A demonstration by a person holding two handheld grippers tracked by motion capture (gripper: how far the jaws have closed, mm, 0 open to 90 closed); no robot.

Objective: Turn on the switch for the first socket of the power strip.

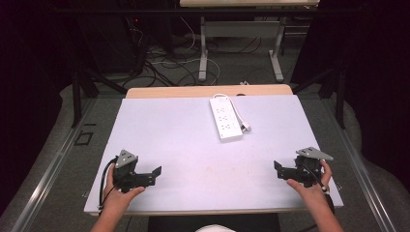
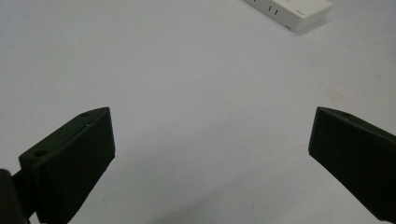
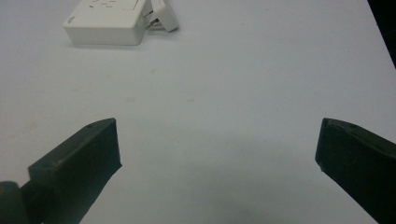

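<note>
A white power strip [image 1: 225, 118] lies on the white table [image 1: 174, 140], right of centre towards the far edge, with its plug [image 1: 245, 127] and cable beside it. Its near end appears at the top of the left gripper view [image 2: 299, 11] and the right gripper view [image 3: 105, 21]. My left gripper [image 1: 155, 175] rests low at the near left, held by a hand, jaws wide apart over bare table [image 2: 212, 121]. My right gripper [image 1: 277, 169] sits at the near right, also open with nothing between its jaws [image 3: 217, 126].
The table's far edge shows a wooden strip [image 1: 208, 91]. Beyond it, cables [image 1: 164, 63] lie on the floor around the legs of another desk [image 1: 204, 58]. Dark frame posts [image 1: 76, 92] stand at both sides.
</note>
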